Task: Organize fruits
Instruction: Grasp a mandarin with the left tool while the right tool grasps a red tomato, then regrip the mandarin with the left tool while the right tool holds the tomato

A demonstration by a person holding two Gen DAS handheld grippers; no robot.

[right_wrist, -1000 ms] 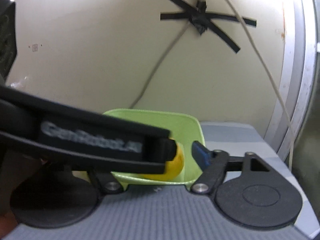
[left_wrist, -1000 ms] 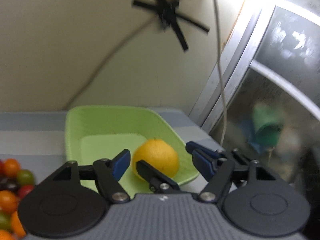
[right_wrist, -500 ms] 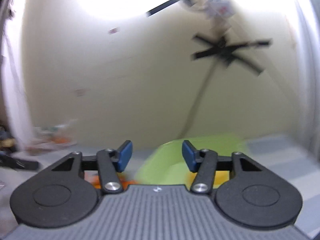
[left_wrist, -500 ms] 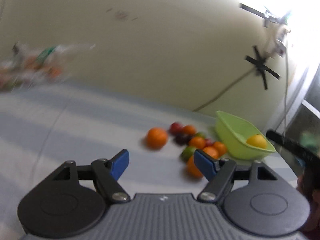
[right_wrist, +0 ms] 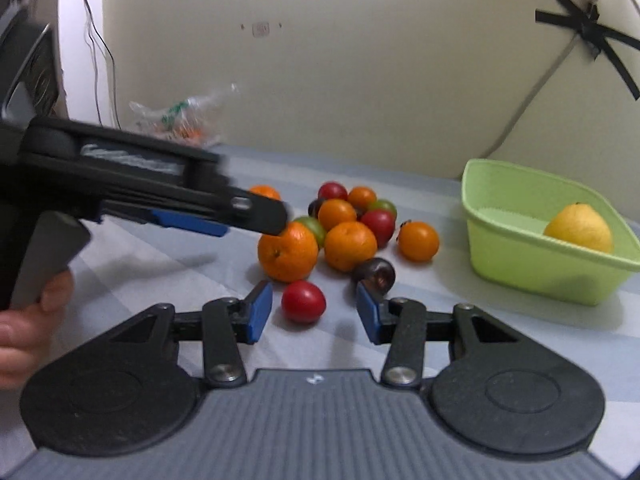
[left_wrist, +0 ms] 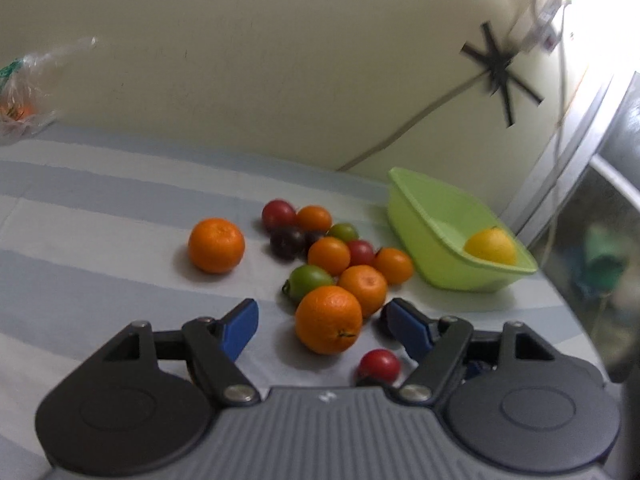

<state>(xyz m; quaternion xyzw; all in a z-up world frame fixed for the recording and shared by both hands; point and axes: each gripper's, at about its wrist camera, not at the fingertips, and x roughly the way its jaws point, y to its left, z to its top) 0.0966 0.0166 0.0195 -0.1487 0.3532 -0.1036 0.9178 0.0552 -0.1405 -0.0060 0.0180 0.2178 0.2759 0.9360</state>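
A yellow lemon (left_wrist: 490, 246) (right_wrist: 580, 228) lies alone in the green basket (left_wrist: 432, 208) (right_wrist: 500, 200) at the right. A heap of oranges, tomatoes and plums (left_wrist: 340, 252) (right_wrist: 348, 224) lies on the striped cloth left of it. My left gripper (left_wrist: 324, 330) (right_wrist: 256, 216) hovers over a large orange (left_wrist: 328, 318) (right_wrist: 288, 252), jaws closing slightly, pads clear of it. My right gripper (right_wrist: 313, 312) has its jaws closing, with a red tomato (right_wrist: 303, 301) between the fingertips, untouched. A dark plum (right_wrist: 374, 274) sits by its right finger.
One orange (left_wrist: 216, 245) lies apart, left of the heap. A clear plastic bag (left_wrist: 20, 84) (right_wrist: 176, 124) sits at the far left by the wall. A taped cable (left_wrist: 500, 68) runs down the wall. A person's hand (right_wrist: 24, 328) holds the left gripper. The table ends past the basket.
Both grippers pulled back from the basket and swung left over the fruit heap. The lemon stayed in the basket. The right jaws narrowed.
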